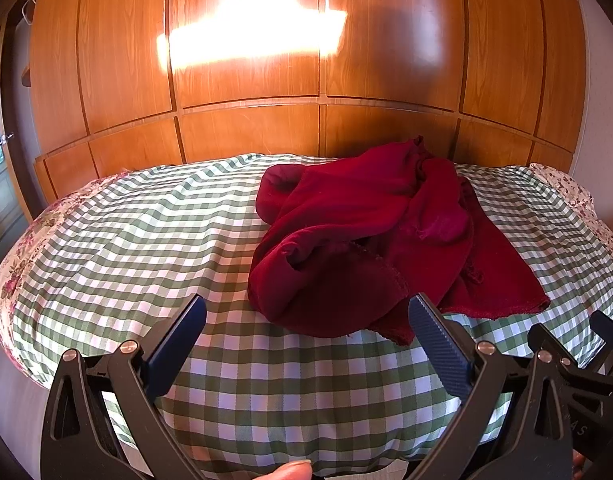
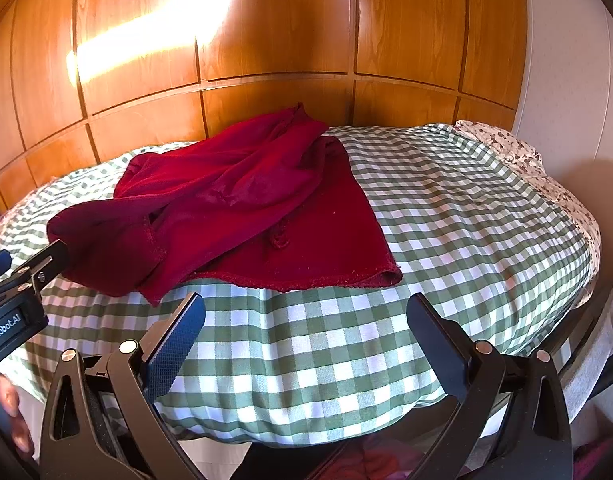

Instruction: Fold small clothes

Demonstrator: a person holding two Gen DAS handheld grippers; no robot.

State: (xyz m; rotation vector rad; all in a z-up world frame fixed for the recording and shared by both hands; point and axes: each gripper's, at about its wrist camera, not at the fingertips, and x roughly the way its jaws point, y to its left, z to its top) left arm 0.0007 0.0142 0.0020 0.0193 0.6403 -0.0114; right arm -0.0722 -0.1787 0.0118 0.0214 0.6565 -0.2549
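I see a crumpled dark red garment [image 1: 370, 236] lying on the green checked bed cover [image 1: 146, 240] before the wooden wardrobe [image 1: 246, 80], with my left hand-held gripper [image 1: 306, 316] and right hand-held gripper [image 2: 306, 314] both spread wide, holding nothing, just short of its near edge

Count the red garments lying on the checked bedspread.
1: a crumpled red garment on the green-checked bedspread, beyond both open hand-held grippers; folds could hide another.
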